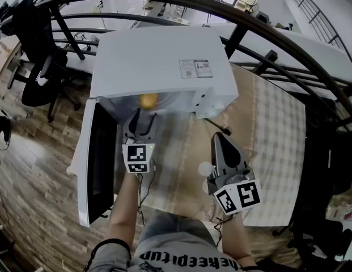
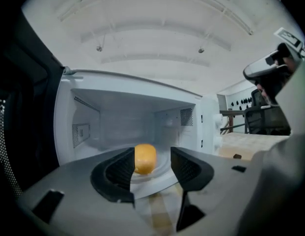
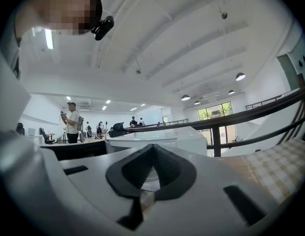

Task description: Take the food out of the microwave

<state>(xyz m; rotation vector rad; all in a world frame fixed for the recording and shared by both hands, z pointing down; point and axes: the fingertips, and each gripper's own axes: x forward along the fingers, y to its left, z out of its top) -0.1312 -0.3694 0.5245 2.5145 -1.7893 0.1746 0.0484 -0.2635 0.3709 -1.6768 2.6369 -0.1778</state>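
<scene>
While open, microwave (image 1: pixel 158 61) on checked tblcloth (image 1: pixel 278 135).

Head view: the roof of the microwave (image 1: pixel 158 61) hides nearly all of its cavity; only a sliver of the yellow food (image 1: pixel 148 100) shows at the mouth. The label (image 1: pixel 195 68) on the roof is too small to read. A small white round object (image 1: pixel 205 168) beside the right gripper (image 1: pixel 217 139) is blurred and cannot be identified. The 2 forearms (image 1: pixel 123 208) are cut off by the lower edge. Left gripper view: the left jaw covers the food's left edge; the door (image 2: pixel 14 132) is dark and cut off at the left. Right gripper view: the gripper's own body hides the microwave's lower part; the distant people (image 3: pixel 72 122) are too small to detail.
</scene>
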